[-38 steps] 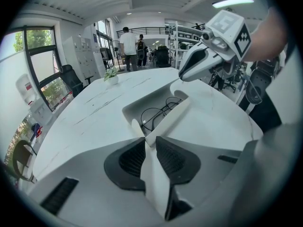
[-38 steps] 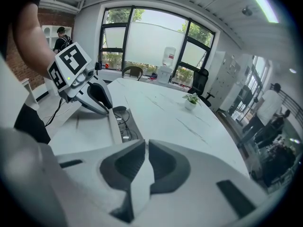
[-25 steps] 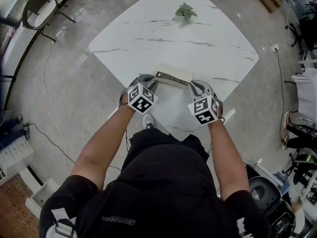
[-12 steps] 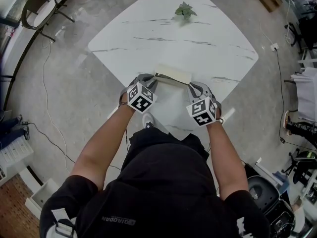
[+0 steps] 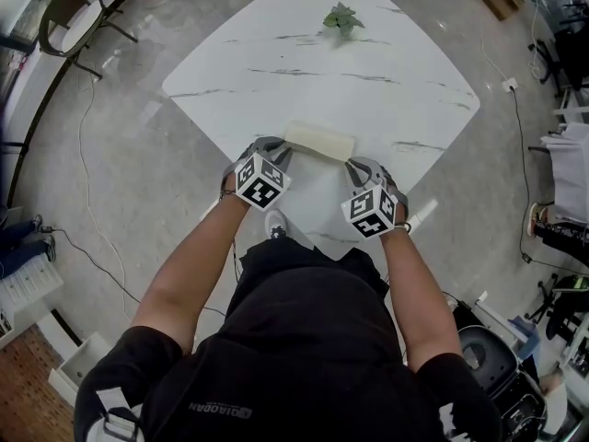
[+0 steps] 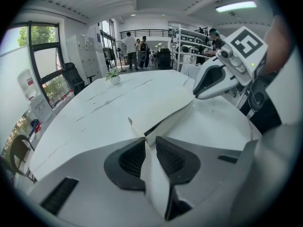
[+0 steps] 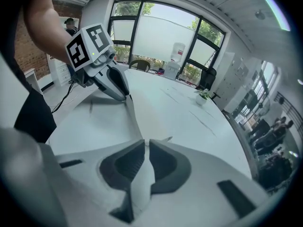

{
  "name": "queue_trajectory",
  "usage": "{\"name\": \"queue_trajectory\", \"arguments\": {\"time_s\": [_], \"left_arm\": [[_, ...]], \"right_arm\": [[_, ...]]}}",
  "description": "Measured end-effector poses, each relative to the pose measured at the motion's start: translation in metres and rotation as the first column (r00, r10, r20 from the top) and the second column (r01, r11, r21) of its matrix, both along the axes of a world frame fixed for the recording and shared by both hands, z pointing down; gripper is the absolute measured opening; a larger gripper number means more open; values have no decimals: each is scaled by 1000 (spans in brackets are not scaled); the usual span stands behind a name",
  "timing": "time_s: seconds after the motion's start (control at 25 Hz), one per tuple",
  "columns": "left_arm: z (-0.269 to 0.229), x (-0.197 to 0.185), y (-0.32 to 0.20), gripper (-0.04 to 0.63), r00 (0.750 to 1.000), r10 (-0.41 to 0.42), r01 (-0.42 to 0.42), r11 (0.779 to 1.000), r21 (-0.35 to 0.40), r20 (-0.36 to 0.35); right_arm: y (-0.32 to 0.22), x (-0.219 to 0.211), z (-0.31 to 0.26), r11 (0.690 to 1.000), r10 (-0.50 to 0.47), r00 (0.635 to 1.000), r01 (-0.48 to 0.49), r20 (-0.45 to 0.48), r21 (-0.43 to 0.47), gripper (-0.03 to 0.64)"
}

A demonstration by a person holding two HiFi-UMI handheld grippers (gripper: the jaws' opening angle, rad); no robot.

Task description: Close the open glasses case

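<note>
A cream glasses case [image 5: 319,141] lies near the front edge of the white marble table [image 5: 368,72]. From above its lid looks lowered, with no dark inside showing. In the left gripper view the case [image 6: 166,116] still shows a thin dark slit under the lid. My left gripper [image 5: 281,151] is shut on the case's left end, with a cream flap pinched between its pads [image 6: 137,157]. My right gripper [image 5: 355,166] is shut on the right end; the case [image 7: 134,119] runs edge-on from its jaws towards the left gripper [image 7: 113,84].
A small green plant [image 5: 342,18] stands at the table's far side. A round chair [image 5: 78,12] sits on the floor at the upper left, with cables beside it. A white tube-like object [image 5: 419,217] lies by the table's right front edge. Several people stand far back [image 6: 137,51].
The case's lid has come down: the dark opening seen a second ago is now covered. My right gripper has drawn slightly back towards the body. The left gripper has barely moved.
</note>
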State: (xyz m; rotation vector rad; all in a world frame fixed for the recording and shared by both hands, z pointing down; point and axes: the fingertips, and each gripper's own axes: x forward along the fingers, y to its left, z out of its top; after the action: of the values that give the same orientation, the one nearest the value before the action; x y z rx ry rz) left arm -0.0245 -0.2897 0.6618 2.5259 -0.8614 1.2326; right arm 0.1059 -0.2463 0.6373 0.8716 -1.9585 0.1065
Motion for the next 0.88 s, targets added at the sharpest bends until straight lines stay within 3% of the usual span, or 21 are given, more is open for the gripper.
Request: {"name": "queue_trajectory", "arguments": {"time_s": [0.88], "left_arm": [[-1, -1, 0, 75, 1000, -6, 6, 1000, -3, 2]], "right_arm": [[4, -1, 11, 1000, -3, 1000, 3, -8, -13, 26]]}}
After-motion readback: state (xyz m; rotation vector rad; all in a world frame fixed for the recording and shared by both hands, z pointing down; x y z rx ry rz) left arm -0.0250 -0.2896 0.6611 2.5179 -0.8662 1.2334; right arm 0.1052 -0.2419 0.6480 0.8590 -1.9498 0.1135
